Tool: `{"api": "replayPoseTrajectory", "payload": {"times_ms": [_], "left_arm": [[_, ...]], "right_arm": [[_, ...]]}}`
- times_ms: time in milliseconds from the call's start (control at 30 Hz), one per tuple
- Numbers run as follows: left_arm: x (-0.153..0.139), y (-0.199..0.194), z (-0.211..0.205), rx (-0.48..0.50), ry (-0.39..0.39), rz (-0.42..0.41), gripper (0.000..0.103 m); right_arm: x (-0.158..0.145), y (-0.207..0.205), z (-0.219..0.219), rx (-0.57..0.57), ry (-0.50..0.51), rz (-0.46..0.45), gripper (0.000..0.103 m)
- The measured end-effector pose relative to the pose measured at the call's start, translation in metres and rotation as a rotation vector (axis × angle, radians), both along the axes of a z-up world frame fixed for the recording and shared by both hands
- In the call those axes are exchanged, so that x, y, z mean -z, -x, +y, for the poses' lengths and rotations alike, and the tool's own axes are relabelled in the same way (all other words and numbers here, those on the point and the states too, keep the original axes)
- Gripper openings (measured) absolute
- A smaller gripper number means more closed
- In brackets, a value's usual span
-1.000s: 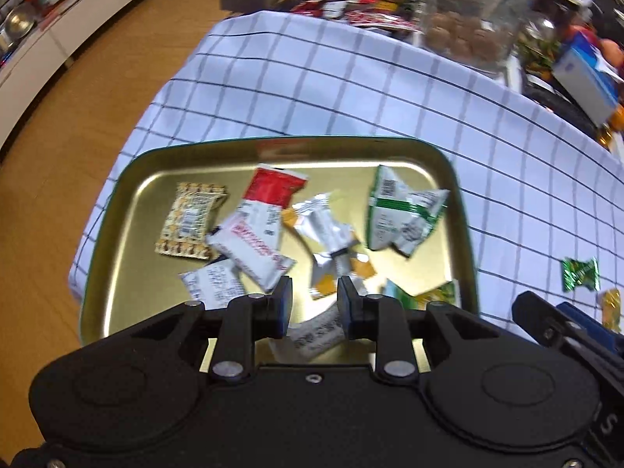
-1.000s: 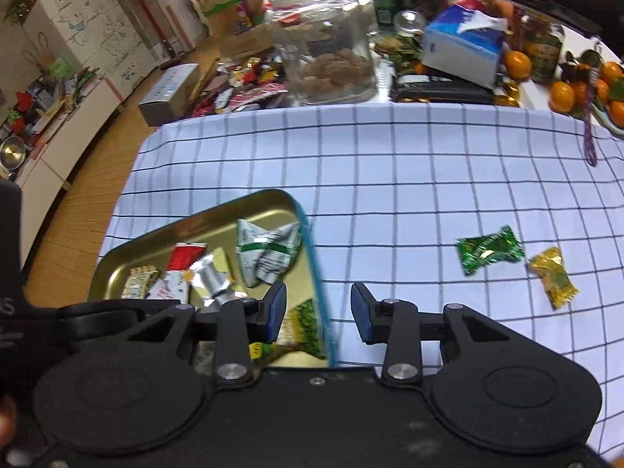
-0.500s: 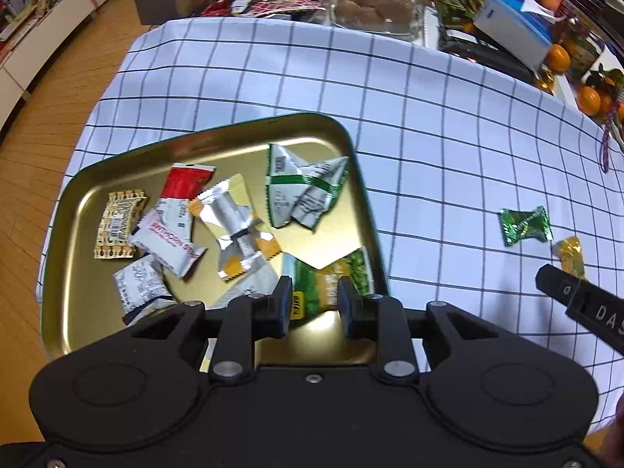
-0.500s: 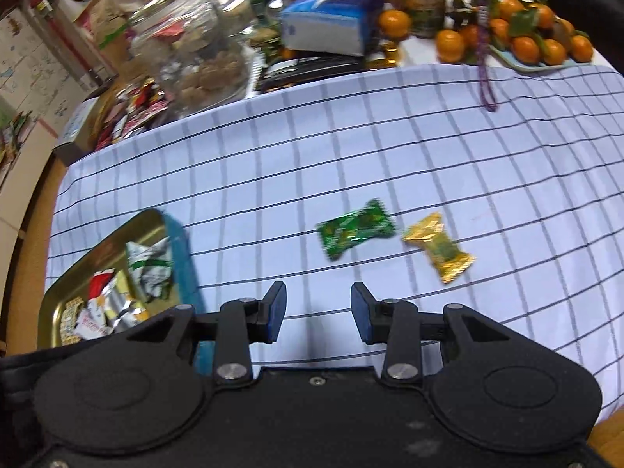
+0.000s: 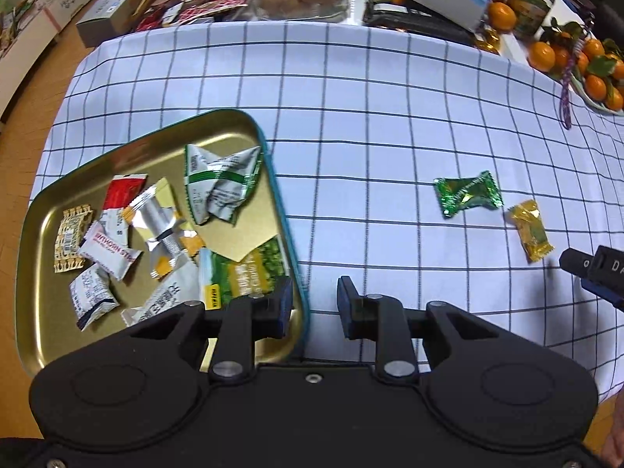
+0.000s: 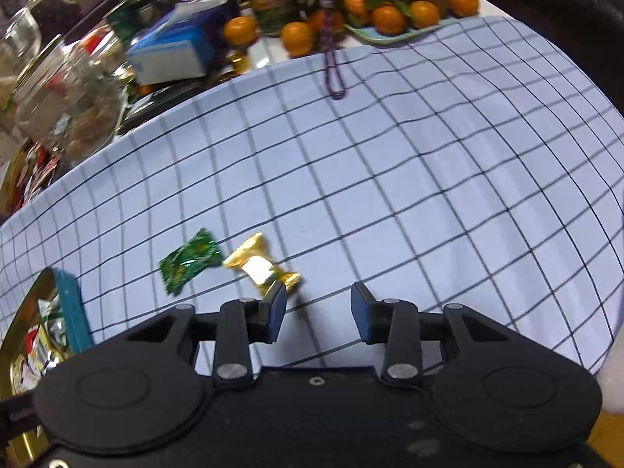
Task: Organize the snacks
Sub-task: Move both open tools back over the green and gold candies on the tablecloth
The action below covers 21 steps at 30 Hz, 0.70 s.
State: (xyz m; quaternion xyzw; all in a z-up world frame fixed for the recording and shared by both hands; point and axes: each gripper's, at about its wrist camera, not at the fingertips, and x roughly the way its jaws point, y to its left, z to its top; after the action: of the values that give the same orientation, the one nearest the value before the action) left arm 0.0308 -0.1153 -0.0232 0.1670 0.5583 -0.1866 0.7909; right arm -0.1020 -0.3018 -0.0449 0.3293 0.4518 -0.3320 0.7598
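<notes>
Closing too early could let the right gripper [image 6: 318, 314], its jaws apart and empty, nudge the gold candy [image 6: 260, 266] away, since its left finger already sits at the wrapper's end. The left gripper [image 5: 314, 306], also apart and empty, straddles the gold tray [image 5: 280, 210] rim. A checked cloth [image 6: 390, 179] covers the worktop, clutter and oranges [image 6: 390, 19] behind.

A gold tray [image 5: 46, 210] heaped with wrapped snacks [image 5: 218, 183]; well to its right, a green candy [image 5: 466, 193] just beside a gold candy [image 5: 530, 230].
</notes>
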Motion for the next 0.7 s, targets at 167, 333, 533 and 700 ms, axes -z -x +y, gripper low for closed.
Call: {"api": "replayPoseTrajectory", "payload": {"times_ms": [167,333,533,700], "left_arm": [[0.003,0.010,-0.015,0.050,-0.002,0.001,0.035],[0.009,0.017,-0.027,0.088,-0.010,0.008,0.035],[0.017,0.019,-0.030,0.097,-0.027,0.026,0.035],[0.020,0.015,-0.030,0.082,-0.012,0.066,0.035]], "right_arm": [[0.001,0.008,-0.008,0.025,-0.018,-0.054,0.040],[0.000,-0.005,0.000,-0.059,-0.019,-0.137,0.040],[0.008,-0.024,0.009,-0.158,0.047,-0.113,0.040],[0.016,-0.027,0.012,-0.196,0.081,-0.112,0.041]]}}
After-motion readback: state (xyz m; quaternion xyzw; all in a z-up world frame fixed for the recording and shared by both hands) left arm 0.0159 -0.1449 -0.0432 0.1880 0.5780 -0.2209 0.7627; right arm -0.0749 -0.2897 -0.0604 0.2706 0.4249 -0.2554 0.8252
